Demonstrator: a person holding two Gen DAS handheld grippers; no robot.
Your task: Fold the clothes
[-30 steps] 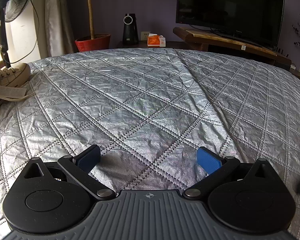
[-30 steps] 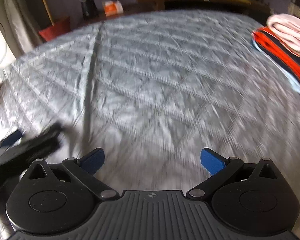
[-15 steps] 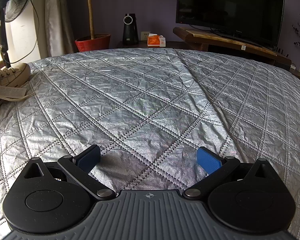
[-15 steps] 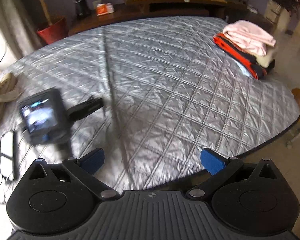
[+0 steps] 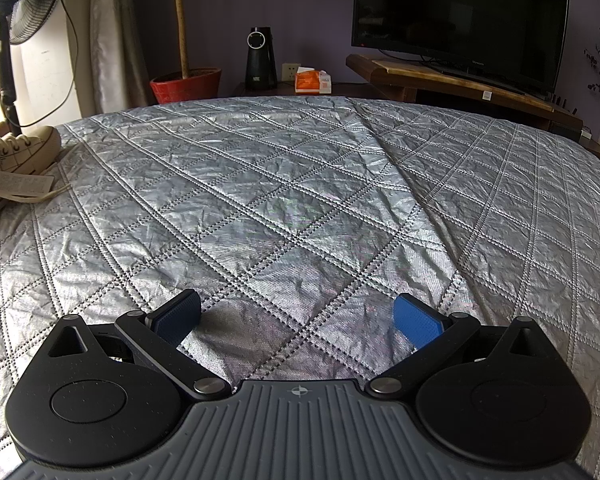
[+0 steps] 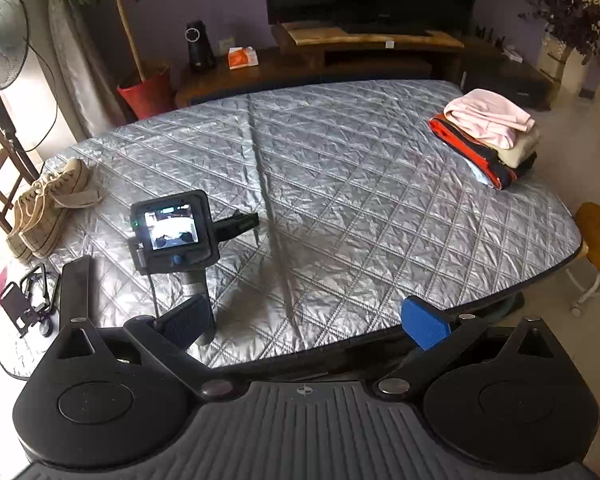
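Both tongs, left (image 5: pixel 296 316) and right (image 6: pixel 306 322), gape empty over the silver quilted bench (image 6: pixel 360 184); folded clothes stack (image 6: pixel 488 132) sits at its far right corner.

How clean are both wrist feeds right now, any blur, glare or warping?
Left wrist view: sharp, strong fisheye bowing of the quilted cover, bright window glare behind the fan. Right wrist view: sharp, overexposed at the left edge by the sneakers; the clothes stack reads clearly.
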